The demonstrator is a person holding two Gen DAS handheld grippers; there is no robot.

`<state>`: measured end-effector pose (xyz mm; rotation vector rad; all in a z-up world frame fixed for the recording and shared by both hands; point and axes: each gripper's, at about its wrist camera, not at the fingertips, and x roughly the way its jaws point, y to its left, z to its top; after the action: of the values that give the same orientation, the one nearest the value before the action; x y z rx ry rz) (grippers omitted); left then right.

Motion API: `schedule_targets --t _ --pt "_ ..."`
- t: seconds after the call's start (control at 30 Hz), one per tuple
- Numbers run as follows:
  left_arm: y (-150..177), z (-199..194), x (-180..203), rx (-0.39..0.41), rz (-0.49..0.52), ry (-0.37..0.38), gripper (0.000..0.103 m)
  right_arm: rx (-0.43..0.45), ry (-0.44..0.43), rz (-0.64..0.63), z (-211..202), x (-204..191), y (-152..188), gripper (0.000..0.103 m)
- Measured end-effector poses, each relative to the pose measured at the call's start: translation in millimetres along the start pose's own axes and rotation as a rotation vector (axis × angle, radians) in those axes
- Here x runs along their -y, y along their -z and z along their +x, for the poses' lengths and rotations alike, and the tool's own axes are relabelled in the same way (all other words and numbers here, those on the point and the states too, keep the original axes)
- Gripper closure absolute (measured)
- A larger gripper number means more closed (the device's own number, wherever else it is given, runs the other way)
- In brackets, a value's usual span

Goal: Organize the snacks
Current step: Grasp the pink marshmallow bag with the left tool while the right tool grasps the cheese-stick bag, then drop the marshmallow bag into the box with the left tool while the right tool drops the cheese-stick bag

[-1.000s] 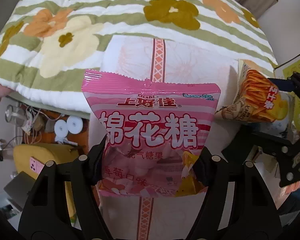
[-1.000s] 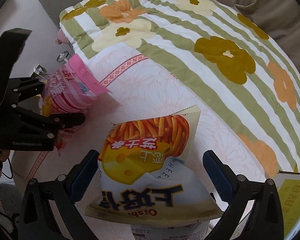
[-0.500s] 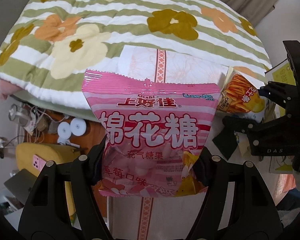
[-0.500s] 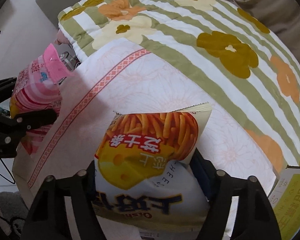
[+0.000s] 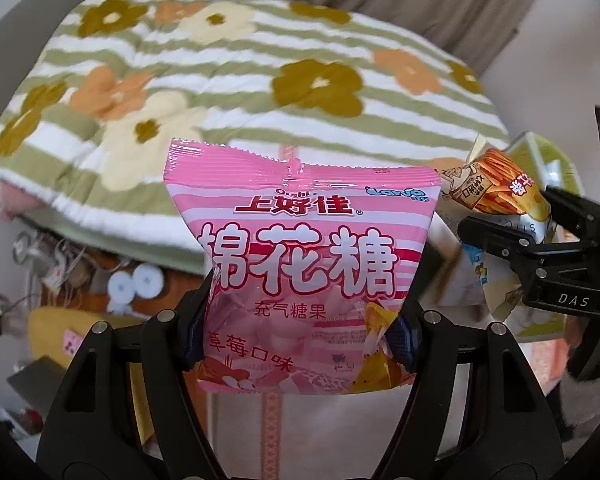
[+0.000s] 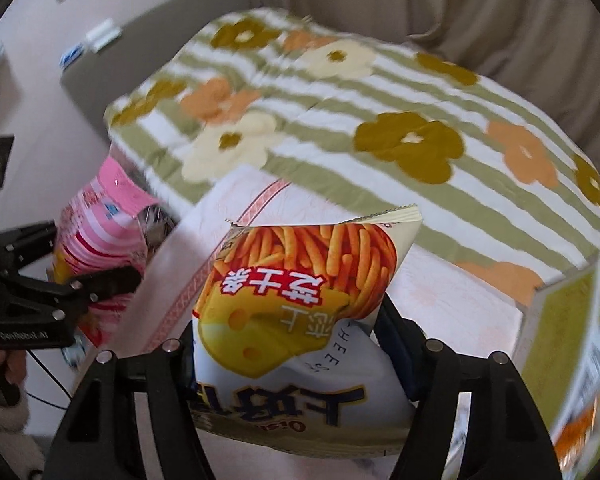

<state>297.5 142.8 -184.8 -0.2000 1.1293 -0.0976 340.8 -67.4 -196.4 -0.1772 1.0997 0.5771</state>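
My left gripper [image 5: 300, 340] is shut on a pink marshmallow bag [image 5: 300, 264] and holds it upright in the air, in front of the bed. My right gripper [image 6: 288, 352] is shut on a cheese-stick snack bag [image 6: 300, 300], yellow and white with orange sticks, held upside down above the pale sheet [image 6: 440, 300]. In the left wrist view the right gripper [image 5: 540, 248] with the cheese-stick bag [image 5: 496, 192] shows at the right. In the right wrist view the left gripper [image 6: 84, 284] with the pink bag [image 6: 100, 232] shows at the left.
A green-striped floral quilt [image 5: 240, 80] covers the bed behind. A green-yellow box [image 6: 572, 332] stands at the right on the sheet. Cables and white round plugs [image 5: 136, 284] lie on the floor at the left, beside a yellow object [image 5: 56, 332].
My right gripper closed on the cheese-stick bag and lifted it off the sheet. Both grippers rose and tilted up, so more of the quilt and curtain shows. The left grip is unchanged.
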Motion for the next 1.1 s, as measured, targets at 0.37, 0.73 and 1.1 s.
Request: schedule_targets --t 0.37,0.73,1.1 --pt "-23 -35 95 0.090 0.145 0.100 0.035 0.187 0.090 0.255 -122 67 43 0.038" --pt "-27 -27 258 0.122 0.196 0.175 0.035 0.258 0.166 0.317 -203 181 96 0.038" --pt "-53 29 393 0.055 0.203 0.194 0.035 0.250 0.107 0.354 -218 287 112 0.038"
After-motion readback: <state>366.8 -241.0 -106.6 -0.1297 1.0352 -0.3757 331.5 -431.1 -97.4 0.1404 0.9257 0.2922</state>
